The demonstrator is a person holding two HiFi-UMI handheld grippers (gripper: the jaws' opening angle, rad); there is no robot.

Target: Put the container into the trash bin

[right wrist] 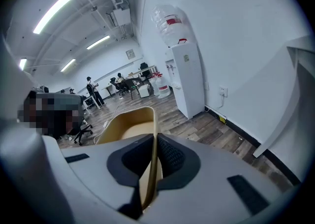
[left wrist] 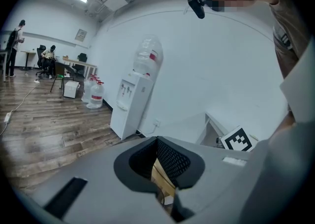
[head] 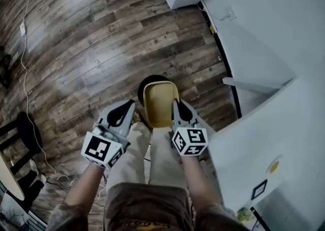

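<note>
Nearest, over the person's own legs, clamped the right claw (right wrist: pixel 156 139) on the right wall of the tan container (right wrist: pixel 129 127), one pad pressed to each side of the thin wall, the open mouth turned up and away. Carried the left claw (left wrist: pixel 156 142) closed, pads meeting at the tips with nothing gripped; showed only a sliver of tan in the slit behind them, too little to name. From the head view, hung that left claw just beside the container's left wall, apart from it as far as could be told. Held the container right above the black trash bin (head: pixel 148 80), hiding most of its opening and leaving only a dark arc of rim on the far left. Beyond, saw wooden floor (head: pixel 91 47), a white surface (head: pixel 244 138) at the right and a water dispenser (right wrist: pixel 189 78) against the far wall.

Judged the step as the release: container over the bin, not yet inside. Called next, by this reading, for lowering toward the rim, centring over the opening, then parting the right claw's pads so the container falls in rather than tipping off the edge, with the left claw clear
</note>
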